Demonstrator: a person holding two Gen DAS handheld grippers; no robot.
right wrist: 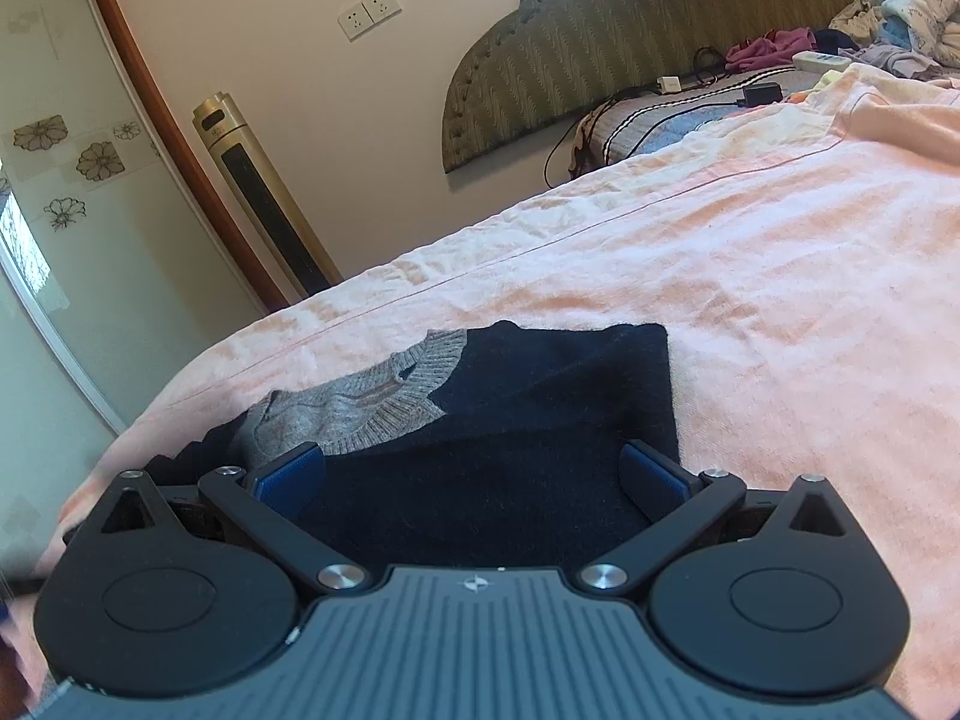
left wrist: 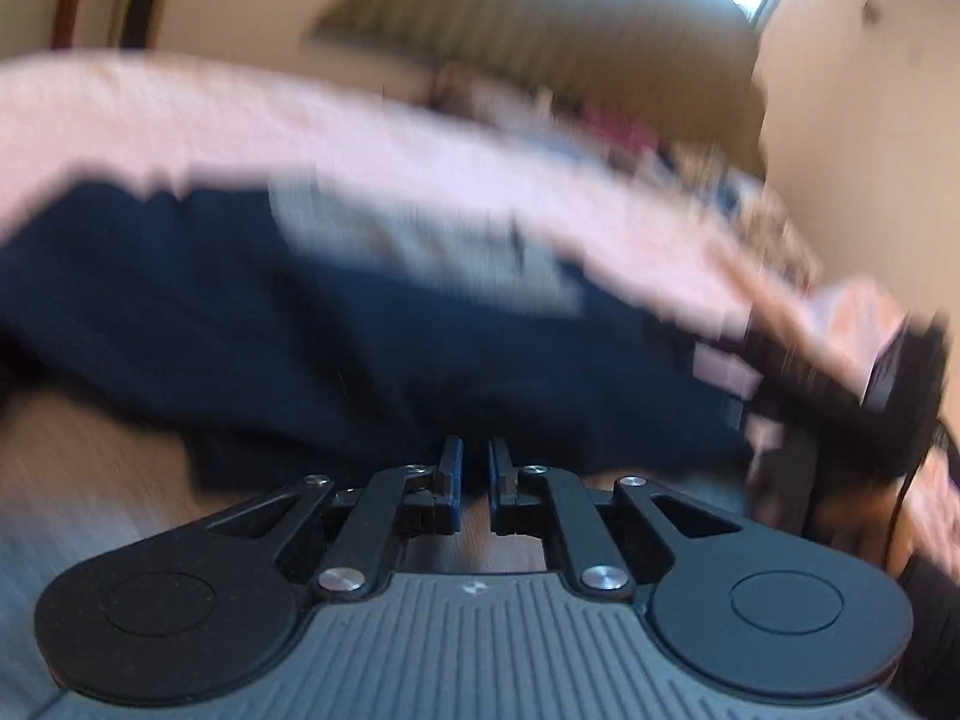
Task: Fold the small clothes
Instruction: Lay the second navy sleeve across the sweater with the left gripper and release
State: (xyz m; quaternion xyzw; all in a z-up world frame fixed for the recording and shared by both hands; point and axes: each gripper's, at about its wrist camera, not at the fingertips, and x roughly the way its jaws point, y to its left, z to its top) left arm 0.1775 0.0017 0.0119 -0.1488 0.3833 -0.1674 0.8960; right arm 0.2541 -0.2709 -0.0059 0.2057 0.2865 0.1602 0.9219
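Left wrist view, heavily blurred: the left gripper (left wrist: 475, 468) points forward and down toward the bed, its two blue-padded fingers (left wrist: 451, 468) drawn nearly together with only a thin gap between them. Whether any cloth is pinched there cannot be told. Just beyond the tips lies the dark navy sweater (left wrist: 252, 324) with a grey patch, spread across the pink bedspread (left wrist: 240, 126). At the right edge a dark shape, probably the other gripper, sits by the sweater's far side.

Right wrist view, sharp: the right gripper (right wrist: 474, 477) is angled down over the bed, jaws spread wide, blue pads (right wrist: 288, 474) far apart. The folded sweater (right wrist: 540, 420) lies flat on the bedspread (right wrist: 750, 276), its near part between the open fingers, which do not press it. Its grey ribbed collar (right wrist: 414, 384) sits ahead and to the left. A padded headboard (right wrist: 630, 30) and loose clothes (right wrist: 888, 24) are beyond.
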